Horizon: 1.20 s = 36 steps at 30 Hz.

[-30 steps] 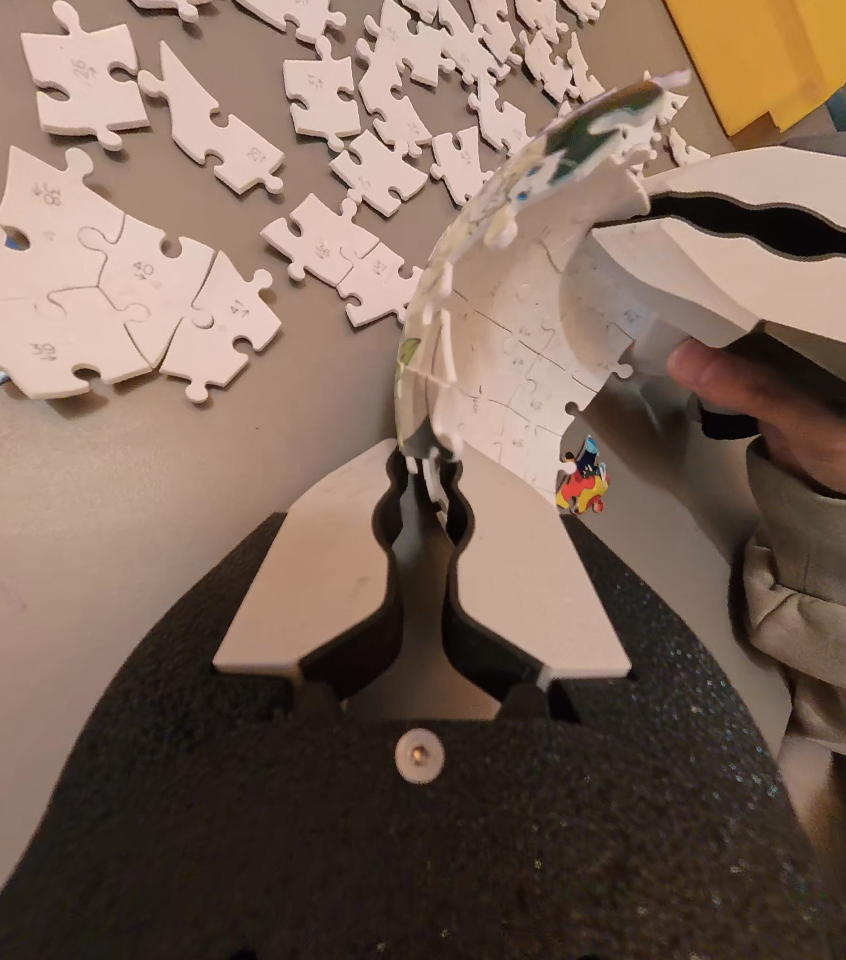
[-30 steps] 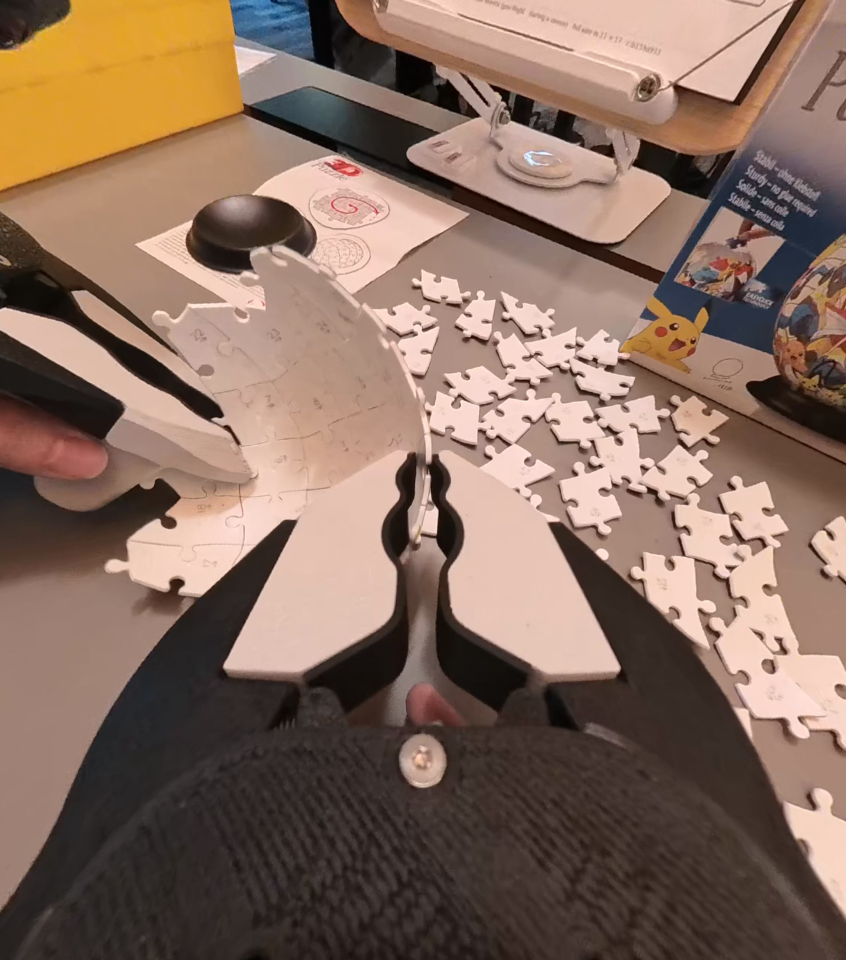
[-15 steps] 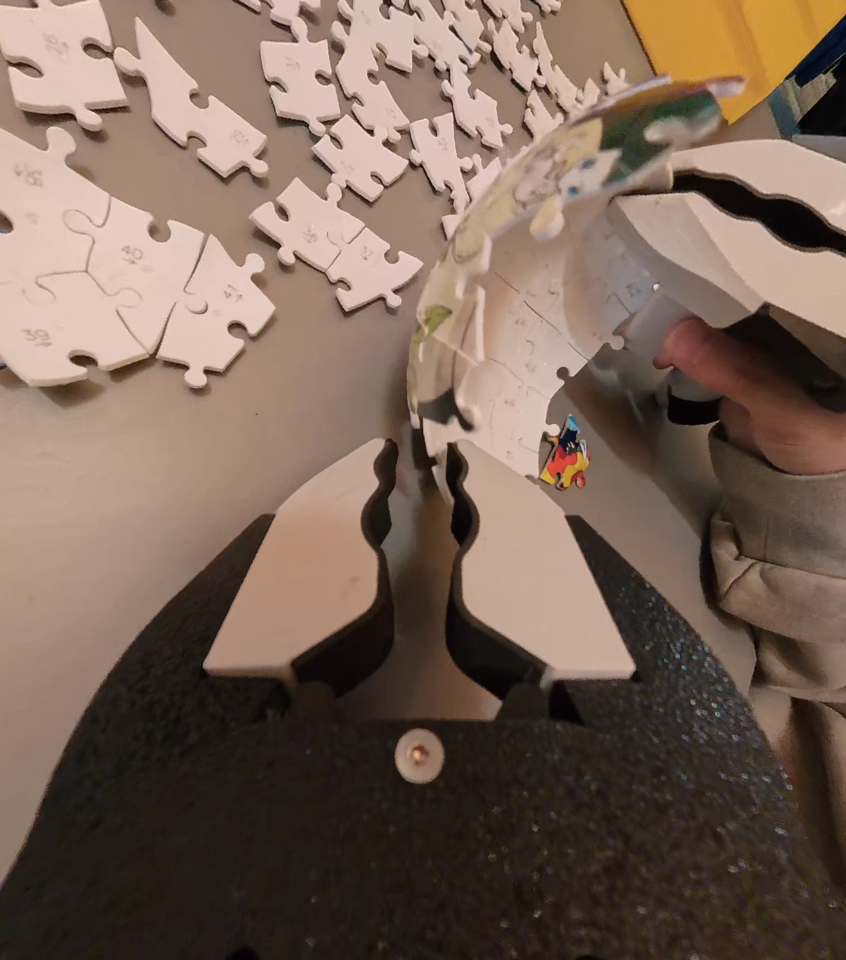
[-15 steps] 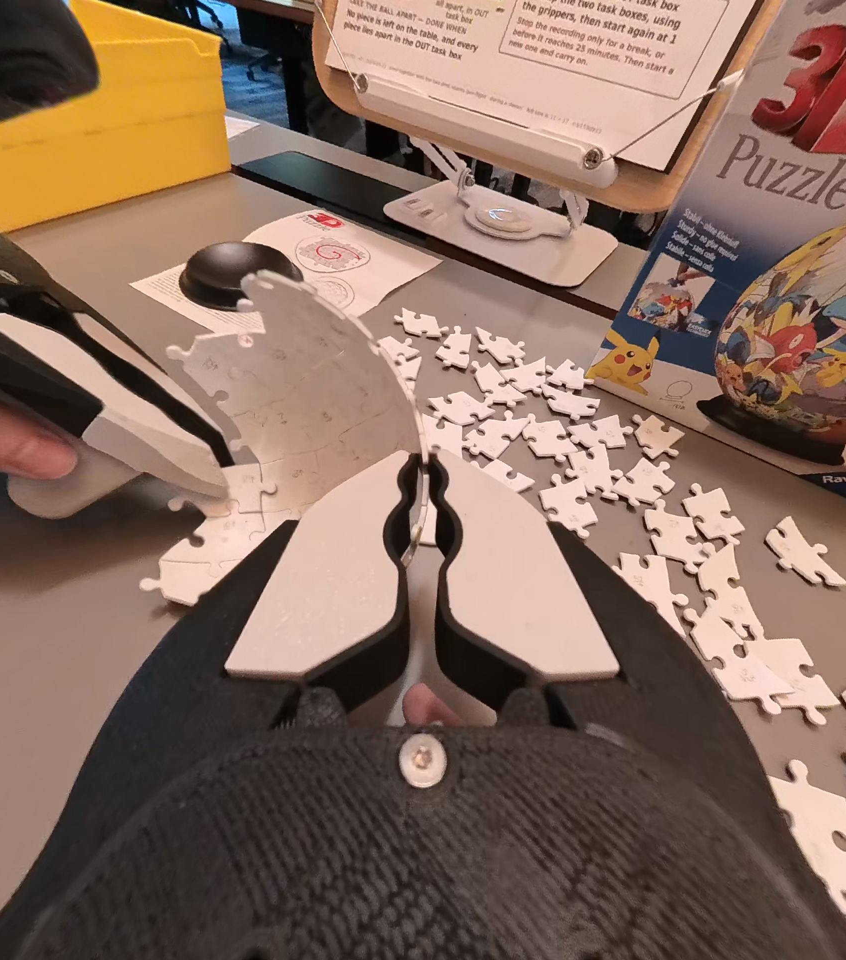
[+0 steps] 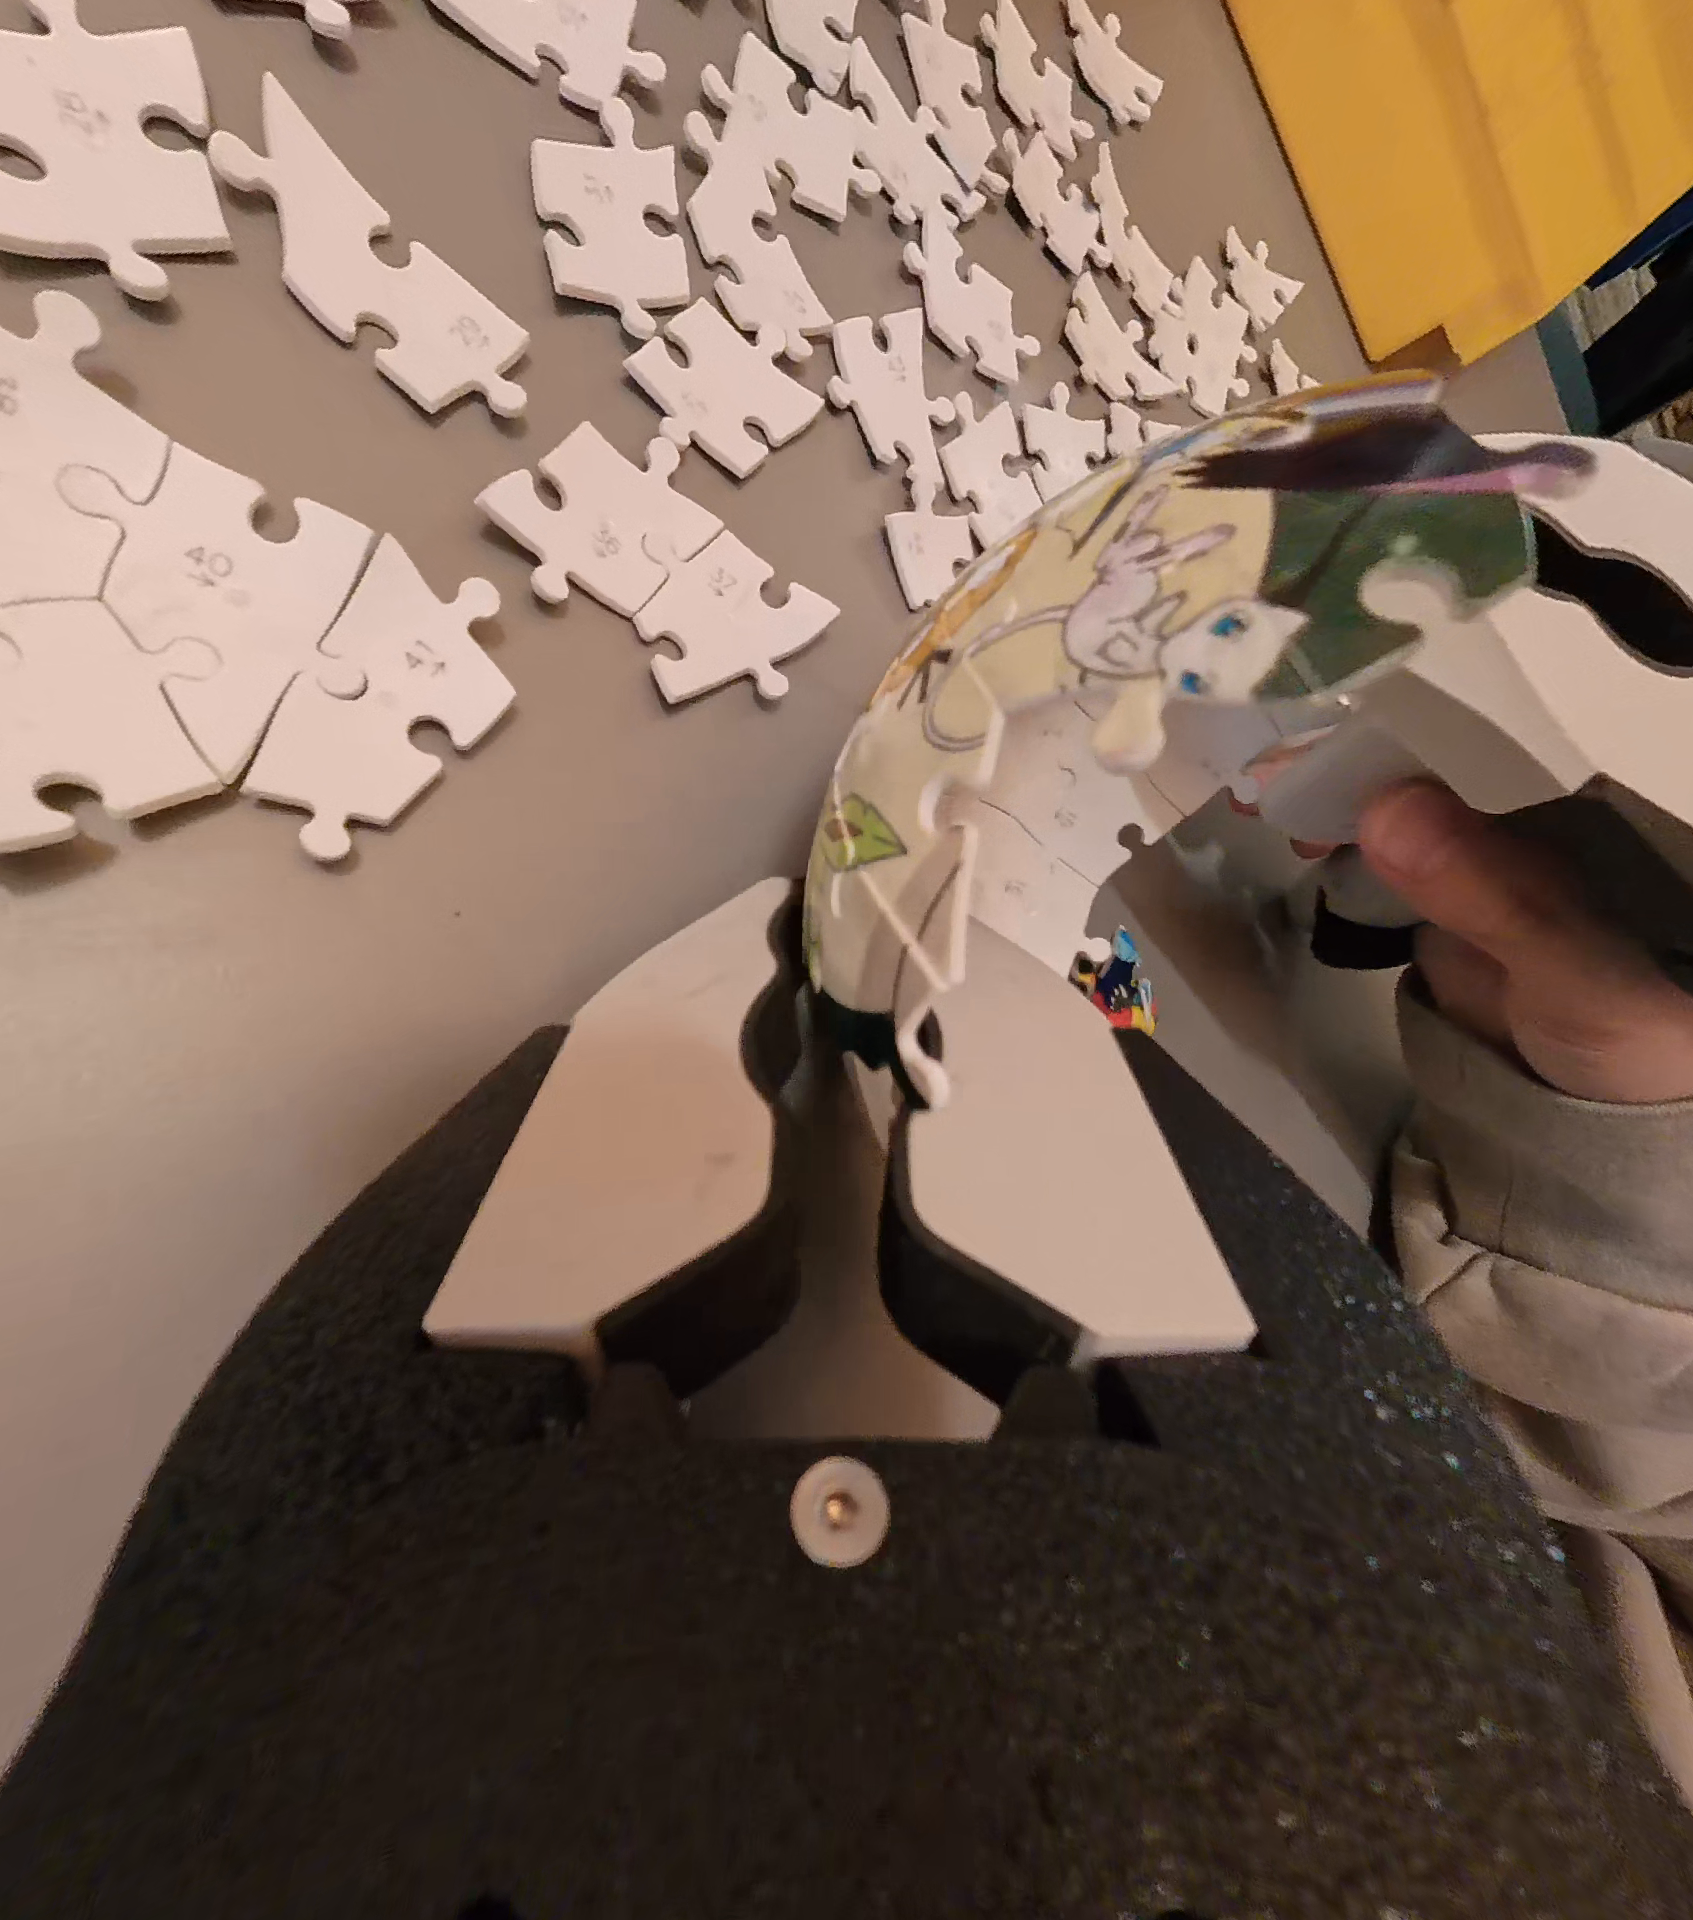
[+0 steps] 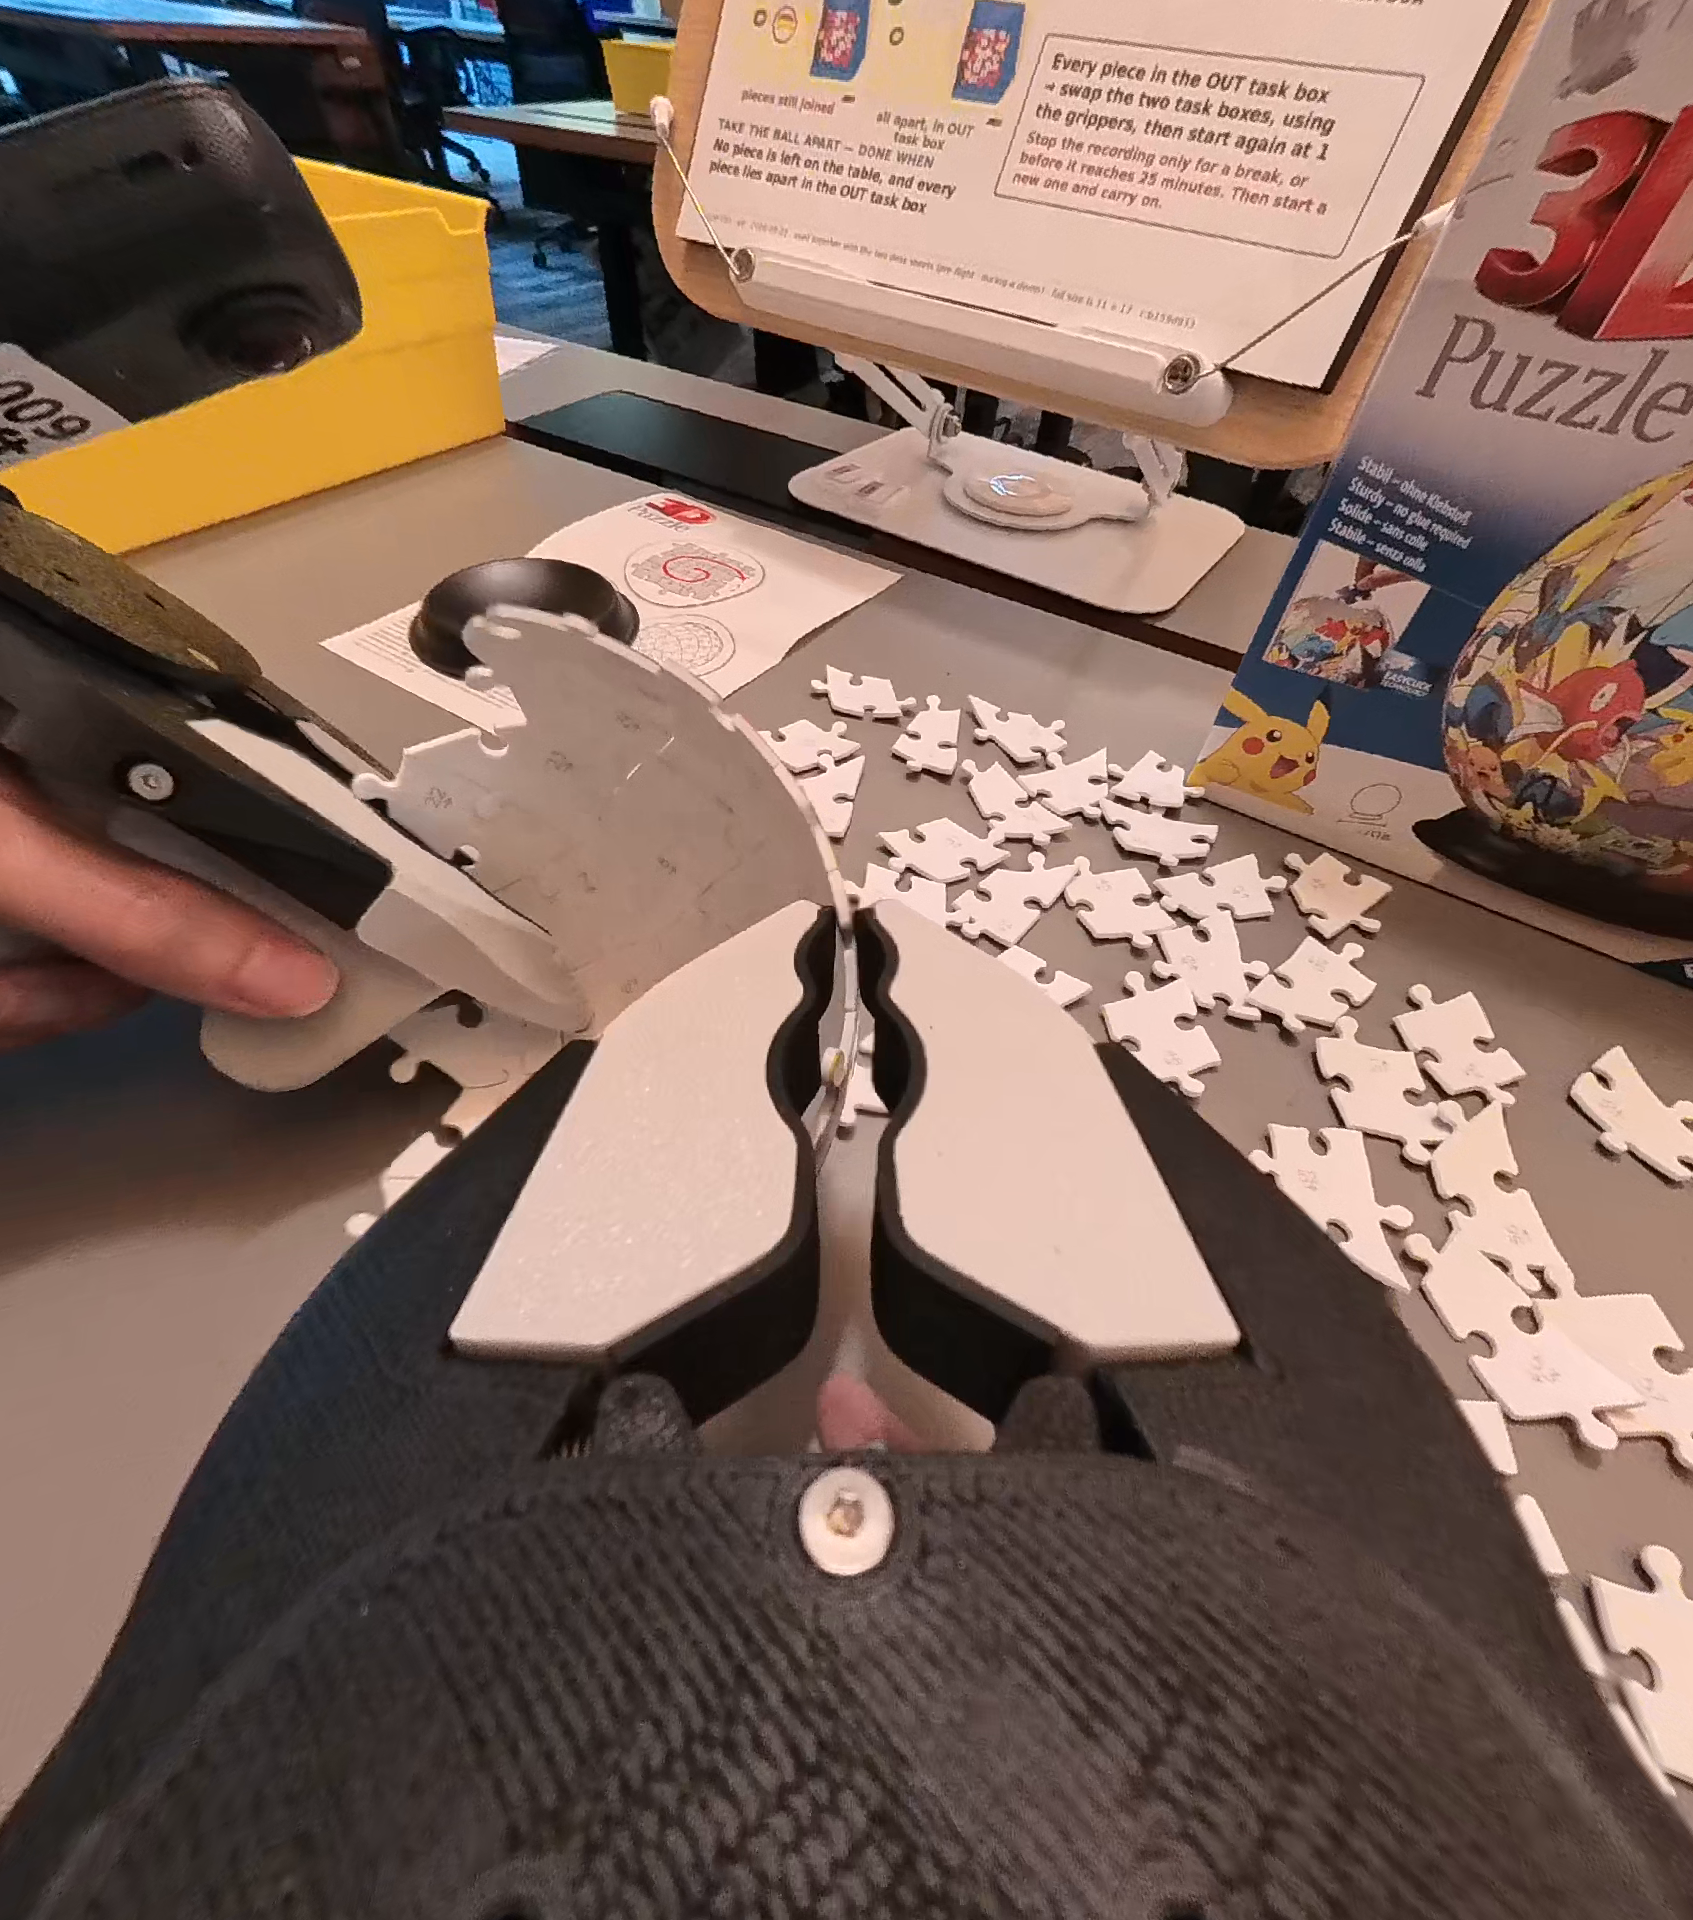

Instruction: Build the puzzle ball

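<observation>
Shell (image 6: 634,821) lifted; box (image 6: 1600,582) lettered.

You work at a grey table (image 6: 94,1403), matte and evenly lit, with soft shadows. Behind the table's far edge a wooden stand (image 6: 1268,416) holds a printed sheet on a white base (image 6: 1018,509). Left of the stand sits a yellow bin (image 6: 322,416) on the table; the left wrist view catches its corner (image 5: 1507,156). Right of the stand, a puzzle box (image 6: 1590,582) stands upright. Beyond the stand the room is dim: another desk (image 6: 551,130) carries 1 more yellow bin (image 6: 639,68), and dark chair shapes sit past it, too blurred to tell apart.
</observation>
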### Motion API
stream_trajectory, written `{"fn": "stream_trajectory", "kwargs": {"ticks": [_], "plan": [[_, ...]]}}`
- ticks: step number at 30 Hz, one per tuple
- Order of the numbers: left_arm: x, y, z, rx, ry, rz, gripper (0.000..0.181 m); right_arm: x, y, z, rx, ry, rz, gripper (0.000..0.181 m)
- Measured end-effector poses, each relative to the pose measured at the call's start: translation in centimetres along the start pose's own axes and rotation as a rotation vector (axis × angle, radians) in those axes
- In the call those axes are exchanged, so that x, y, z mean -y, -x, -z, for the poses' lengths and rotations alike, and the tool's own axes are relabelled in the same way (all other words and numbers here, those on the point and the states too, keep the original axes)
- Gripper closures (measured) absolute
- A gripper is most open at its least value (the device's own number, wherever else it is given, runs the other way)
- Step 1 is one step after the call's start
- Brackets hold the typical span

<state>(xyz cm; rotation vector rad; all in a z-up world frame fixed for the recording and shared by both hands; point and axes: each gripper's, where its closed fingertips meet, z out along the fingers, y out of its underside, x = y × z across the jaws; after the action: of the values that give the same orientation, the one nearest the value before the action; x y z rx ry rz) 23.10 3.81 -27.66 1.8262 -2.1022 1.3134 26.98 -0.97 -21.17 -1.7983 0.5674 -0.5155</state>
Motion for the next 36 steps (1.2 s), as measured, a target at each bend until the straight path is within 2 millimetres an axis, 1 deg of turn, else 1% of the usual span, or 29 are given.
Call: {"fn": "stream_trajectory", "kwargs": {"ticks": [1, 4, 8, 10, 12, 15, 17, 19, 20, 23, 25, 28, 30, 32, 36], "plan": [[0.0, 0.0, 0.0, -0.001, -0.002, -0.004, 0.171, 0.0, -0.1, 0.0, -0.007, 0.004, 0.009, 0.177], [0.1, 0.1, 0.0, 0.009, -0.020, -0.023, 0.172, -0.3, -0.2, -0.1, -0.016, 0.020, 0.027, 0.176], [0.1, 0.1, 0.0, 0.016, -0.020, -0.044, 0.172, -0.7, -0.5, -0.3, -0.039, 0.050, 0.067, 0.156], [0.1, 0.1, 0.1, 0.011, -0.020, -0.040, 0.172, -0.8, -0.5, -0.5, -0.034, 0.063, 0.098, 0.142], [0.2, 0.1, 0.1, 0.003, -0.017, -0.052, 0.173, -0.5, -0.8, -0.6, -0.026, 0.055, 0.116, 0.138], [0.2, 0.0, 0.2, -0.008, -0.007, -0.070, 0.173, 0.6, -0.5, -0.4, 0.084, 0.029, 0.075, 0.134], [0.2, 0.0, 0.3, -0.013, -0.001, -0.090, 0.174, 1.1, 0.1, -0.3, 0.183, 0.065, 0.062, 0.132], [0.2, 0.0, 0.3, -0.014, 0.010, -0.118, 0.173, 1.6, 0.4, -0.5, 0.236, 0.090, 0.110, 0.139], [0.2, 0.0, 0.3, -0.016, 0.016, -0.129, 0.173, 1.4, 0.6, -0.8, 0.258, 0.113, 0.153, 0.140], [0.1, -0.2, 0.3, -0.040, 0.034, -0.164, 0.173, -0.1, 0.4, -1.7, 0.297, 0.241, 0.267, 0.147], [0.0, -0.1, 0.3, -0.045, 0.048, -0.176, 0.172, -0.2, 0.5, -2.3, 0.337, 0.246, 0.330, 0.152], [0.0, 0.0, 0.2, -0.050, 0.062, -0.194, 0.171, 0.1, 0.8, -2.7, 0.395, 0.238, 0.340, 0.157], [-0.1, -0.2, 0.1, -0.068, 0.066, -0.200, 0.170, 0.2, 0.5, -2.8, 0.380, 0.238, 0.350, 0.162], [0.0, -0.5, 0.1, -0.092, 0.065, -0.211, 0.171, 0.5, -0.2, -3.1, 0.325, 0.215, 0.355, 0.175], [0.1, -0.5, 0.2, -0.084, 0.063, -0.223, 0.170, 0.2, -0.7, -3.2, 0.254, 0.203, 0.360, 0.175]]}}
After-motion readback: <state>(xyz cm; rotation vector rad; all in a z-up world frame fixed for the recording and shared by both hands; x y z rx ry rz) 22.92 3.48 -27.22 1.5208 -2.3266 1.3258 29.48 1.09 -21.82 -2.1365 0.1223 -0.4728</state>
